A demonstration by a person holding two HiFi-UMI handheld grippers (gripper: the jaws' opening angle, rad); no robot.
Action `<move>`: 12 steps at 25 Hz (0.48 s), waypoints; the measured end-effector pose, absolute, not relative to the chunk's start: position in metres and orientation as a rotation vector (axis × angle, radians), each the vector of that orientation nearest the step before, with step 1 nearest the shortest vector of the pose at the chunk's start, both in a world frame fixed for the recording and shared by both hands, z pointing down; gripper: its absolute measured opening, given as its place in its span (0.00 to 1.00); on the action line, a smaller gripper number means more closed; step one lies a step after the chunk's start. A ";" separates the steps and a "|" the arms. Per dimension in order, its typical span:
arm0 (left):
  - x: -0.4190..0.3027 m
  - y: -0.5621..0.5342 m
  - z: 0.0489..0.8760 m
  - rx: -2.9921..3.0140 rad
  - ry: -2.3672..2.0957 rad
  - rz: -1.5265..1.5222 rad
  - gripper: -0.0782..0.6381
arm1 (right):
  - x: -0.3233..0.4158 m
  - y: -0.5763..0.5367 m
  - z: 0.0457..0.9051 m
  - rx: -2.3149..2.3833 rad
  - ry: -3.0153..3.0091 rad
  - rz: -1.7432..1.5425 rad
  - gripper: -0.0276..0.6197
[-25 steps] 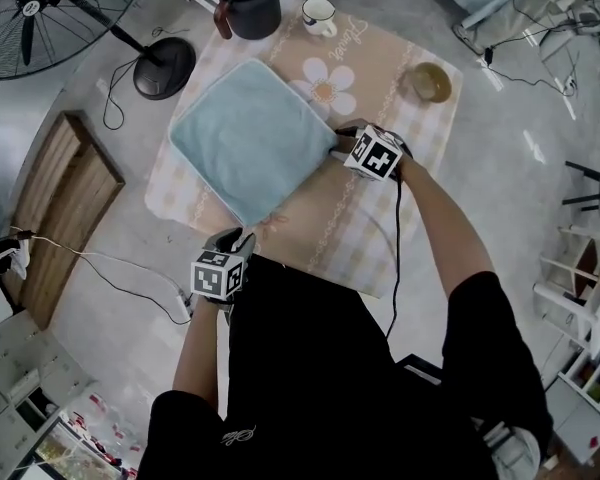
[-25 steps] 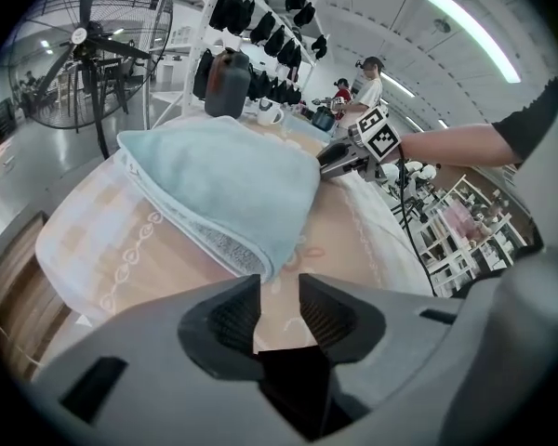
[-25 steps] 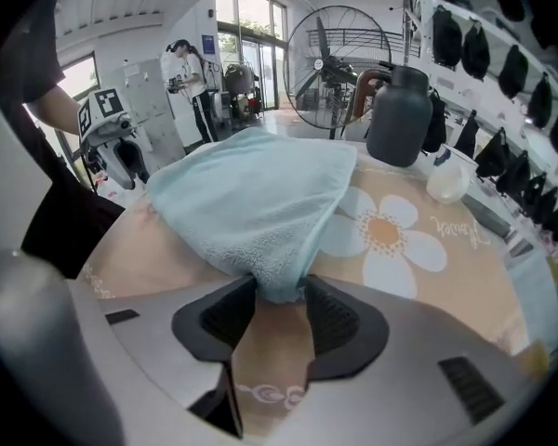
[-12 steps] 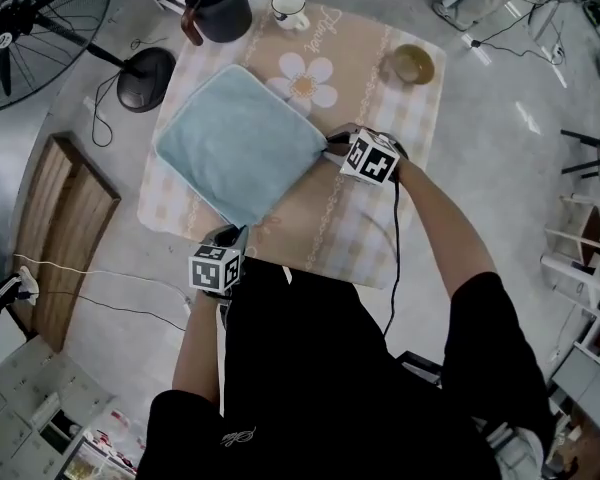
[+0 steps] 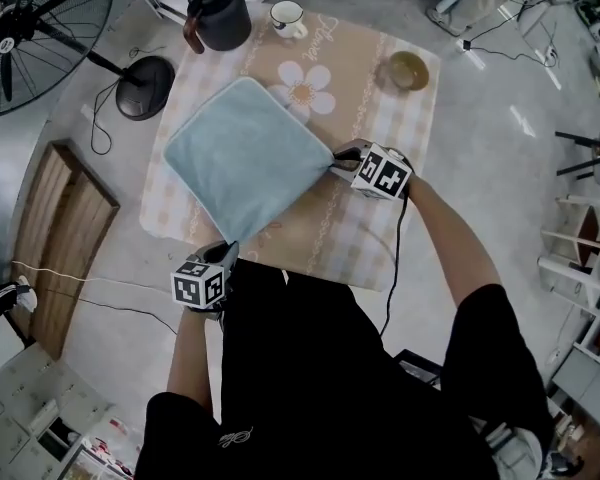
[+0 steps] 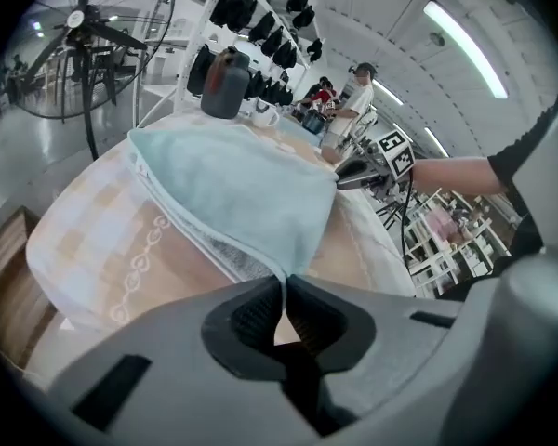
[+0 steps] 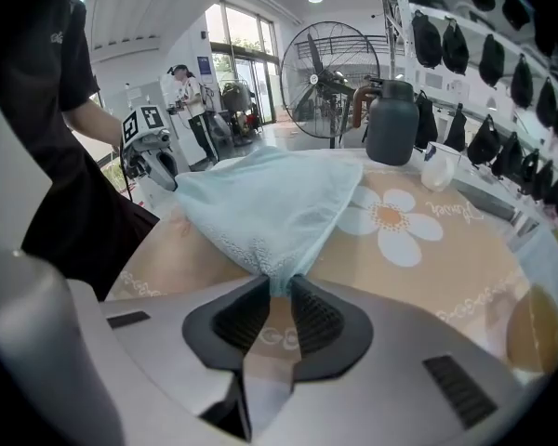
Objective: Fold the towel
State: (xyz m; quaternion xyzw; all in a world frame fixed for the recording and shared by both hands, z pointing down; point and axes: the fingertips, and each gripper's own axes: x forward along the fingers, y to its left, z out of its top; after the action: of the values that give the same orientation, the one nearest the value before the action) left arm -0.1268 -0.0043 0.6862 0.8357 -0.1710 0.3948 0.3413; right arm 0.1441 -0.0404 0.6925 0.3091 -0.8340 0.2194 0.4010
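Towel [image 5: 245,158] lies flat on the tablecloth [image 5: 380,118], on the left part of it, with the jug [image 5: 218,13] and cup [image 5: 287,16] beyond its far side and the bowl [image 5: 407,68] well off to the right.

My left claw [image 5: 230,249] has just been closing, and its view shows the pads pressed together on a thin pinch of the corner nearest me. My right claw [image 5: 336,158] has just been closing too. It grips the right-hand corner, where the cloth is bunched thicker between the pads, so that claw does not close as far.

I hold these two neighbouring corners because the hem between them is the edge I would carry over. With both ends held, the edge should stay straight and the fold should land square. Both claws point steeply down and in toward the cloth, so they grab only the corner tips and the rest stays flat.

From where I stand the towel sits as a diamond. One corner points at me, the opposite one points toward the jug, and the held hem runs slantwise from near left to far right. It looks close to square, so I cannot name a clear long axis. I judge the fold should go across toward the far-left hem.
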 end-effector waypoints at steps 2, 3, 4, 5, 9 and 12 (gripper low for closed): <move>-0.128 -0.009 0.678 2.174 -0.449 0.989 0.13 | 0.144 -0.043 0.685 0.785 -2.112 0.555 0.15; -0.128 -0.011 0.674 2.179 -0.449 0.970 0.13 | 0.144 -0.046 0.681 0.791 -2.113 0.558 0.15; -0.127 -0.014 0.669 2.185 -0.447 0.951 0.13 | 0.145 -0.050 0.676 0.801 -2.115 0.561 0.15; -0.126 -0.018 0.664 2.192 -0.446 0.930 0.13 | 0.146 -0.055 0.670 0.814 -2.117 0.563 0.15; -0.130 -0.038 0.647 2.192 -0.459 0.829 0.14 | 0.144 -0.076 0.647 0.845 -2.128 0.558 0.15; -0.135 -0.057 0.635 2.176 -0.470 0.742 0.13 | 0.141 -0.092 0.632 0.855 -2.122 0.541 0.15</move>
State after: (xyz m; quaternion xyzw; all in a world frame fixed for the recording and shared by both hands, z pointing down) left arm -0.1352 -0.0572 0.6354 0.8549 -0.1848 0.2915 0.3873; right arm 0.1406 -0.0922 0.6322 0.3356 -0.8330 0.2124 0.3851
